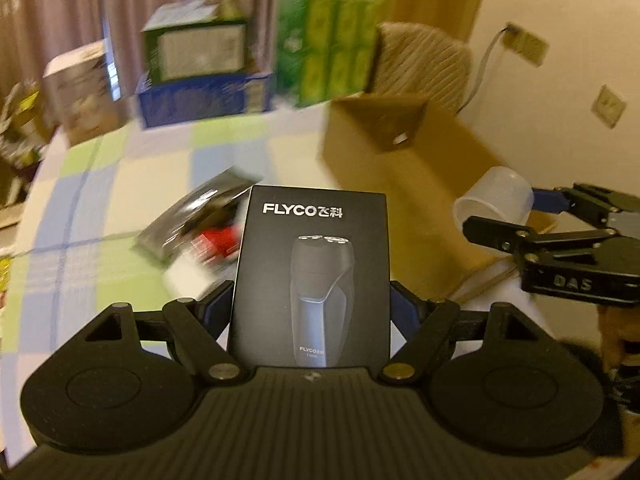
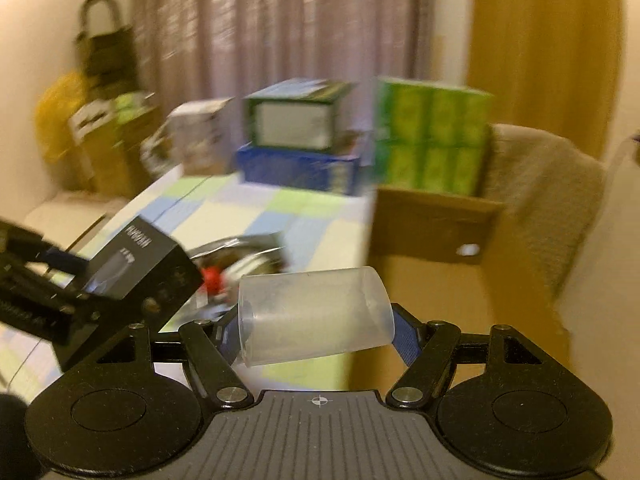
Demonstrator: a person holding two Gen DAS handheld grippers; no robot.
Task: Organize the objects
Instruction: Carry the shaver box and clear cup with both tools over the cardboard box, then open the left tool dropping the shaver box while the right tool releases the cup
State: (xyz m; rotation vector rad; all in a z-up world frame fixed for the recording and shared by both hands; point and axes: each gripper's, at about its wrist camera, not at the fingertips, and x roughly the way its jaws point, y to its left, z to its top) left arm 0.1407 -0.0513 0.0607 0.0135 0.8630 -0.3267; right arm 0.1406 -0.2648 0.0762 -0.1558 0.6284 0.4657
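My left gripper (image 1: 311,304) is shut on a black FLYCO shaver box (image 1: 312,276), held upright above the checked tablecloth. The same shaver box (image 2: 138,270) shows at the left of the right wrist view, tilted in the left gripper (image 2: 80,280). A translucent plastic cup (image 2: 314,316) lies sideways between the fingers of my right gripper (image 2: 316,326), which is shut on it. In the left wrist view that plastic cup (image 1: 494,200) and the right gripper (image 1: 520,216) hover at the right, in front of an open cardboard box (image 1: 400,172).
A shiny black packet with a red patch (image 1: 200,220) lies on the checked tablecloth (image 1: 100,200). At the table's far edge stand a blue box (image 1: 204,98) with a green box (image 1: 196,46) on top, a green multipack (image 1: 328,46) and a white box (image 1: 80,88). A padded chair (image 2: 544,200) stands behind the cardboard box (image 2: 432,240).
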